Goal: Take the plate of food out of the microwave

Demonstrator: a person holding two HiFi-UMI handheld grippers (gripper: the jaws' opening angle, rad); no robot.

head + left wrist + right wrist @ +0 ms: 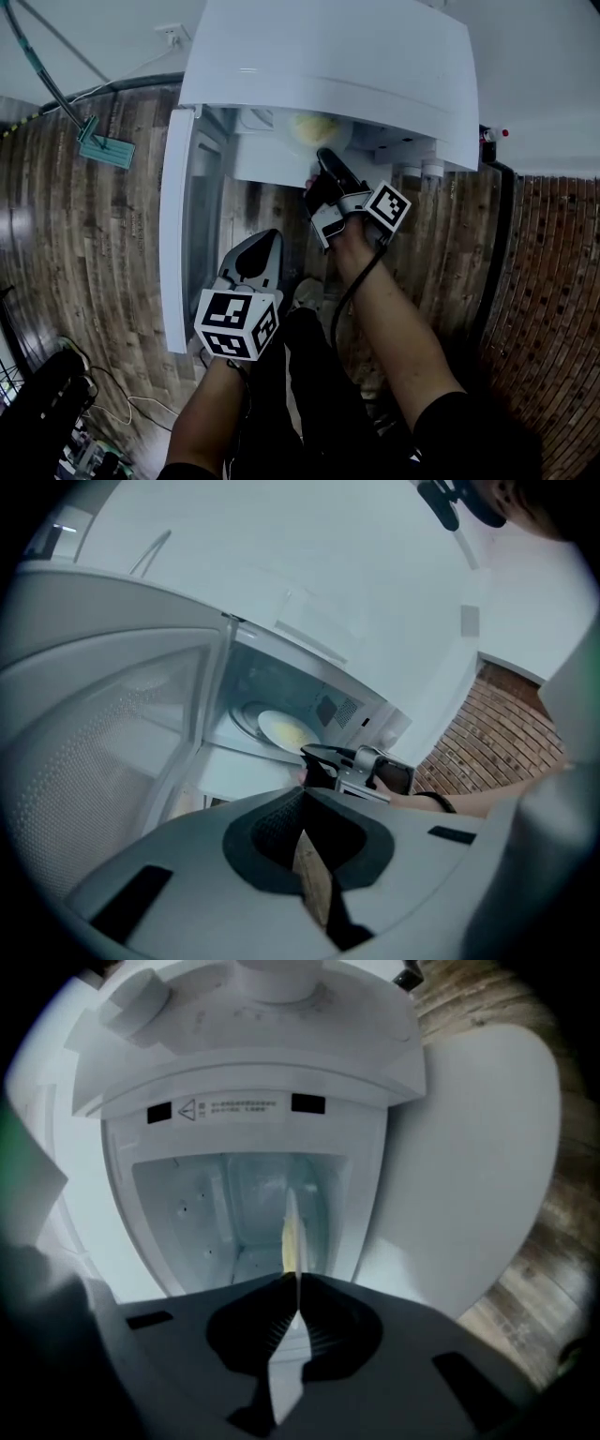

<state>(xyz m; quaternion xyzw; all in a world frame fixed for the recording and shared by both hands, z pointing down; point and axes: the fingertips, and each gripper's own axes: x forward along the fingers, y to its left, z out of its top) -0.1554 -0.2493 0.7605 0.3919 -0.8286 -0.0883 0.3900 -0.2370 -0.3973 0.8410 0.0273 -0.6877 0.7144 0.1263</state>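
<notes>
The white microwave (328, 66) stands open, its door (178, 225) swung out to the left. Inside lies a white plate with yellow food (314, 129), also visible on the turntable in the left gripper view as the plate (284, 730). My right gripper (323, 161) reaches into the opening. In the right gripper view the plate (292, 1227) shows edge-on, and the right gripper (296, 1283) is shut on its near rim. My left gripper (267, 239) hangs back in front of the door, shut with nothing in it; the left gripper (302, 799) shows only floor through the slit.
A green mop (105, 150) lies on the wooden floor at the far left. Brick paving (553, 281) runs along the right. Cables (103, 403) trail at the lower left. The open door stands close beside my left gripper.
</notes>
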